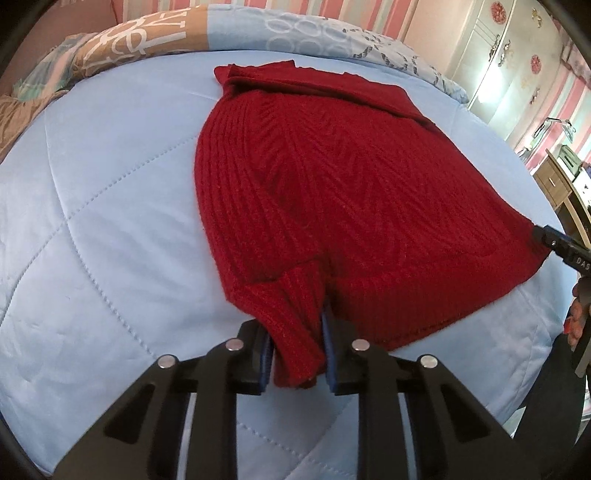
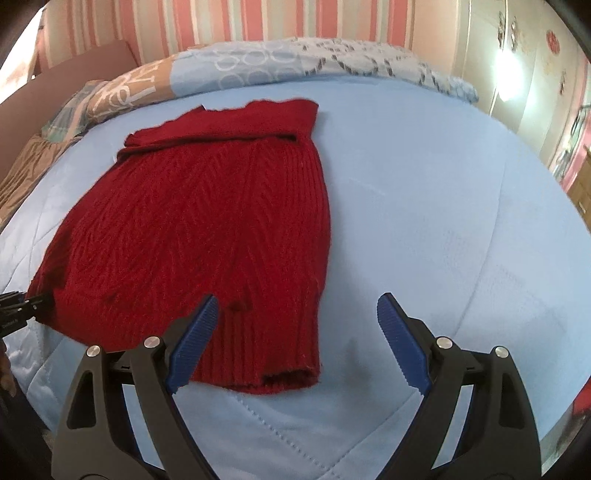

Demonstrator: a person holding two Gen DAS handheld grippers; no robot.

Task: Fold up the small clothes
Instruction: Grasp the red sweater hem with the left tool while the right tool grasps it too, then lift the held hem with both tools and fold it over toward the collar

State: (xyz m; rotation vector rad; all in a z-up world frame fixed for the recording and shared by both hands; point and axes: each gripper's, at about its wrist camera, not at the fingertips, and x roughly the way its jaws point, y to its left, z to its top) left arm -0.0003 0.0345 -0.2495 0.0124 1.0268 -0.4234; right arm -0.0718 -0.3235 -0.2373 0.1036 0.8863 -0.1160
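A dark red ribbed knit sweater point(image 1: 332, 184) lies flat on a light blue quilt point(image 1: 110, 240), its sleeves folded across the far end. My left gripper point(image 1: 295, 325) is shut on the sweater's near left hem corner, and the fabric bunches between the blue pads. In the right wrist view the sweater point(image 2: 192, 221) spreads to the left. My right gripper point(image 2: 297, 299) stands open over its near right hem corner. One fingertip hangs above the hem and the other above bare quilt point(image 2: 443, 221). The right gripper's fingertip point(image 1: 546, 238) also shows at the sweater's right edge.
A patterned blue and tan duvet point(image 1: 295, 29) is piled along the bed's far side. A pale wardrobe point(image 1: 509, 55) and a wooden desk point(image 1: 561, 184) stand to the right beyond the bed. Striped pink walls point(image 2: 221, 26) rise behind.
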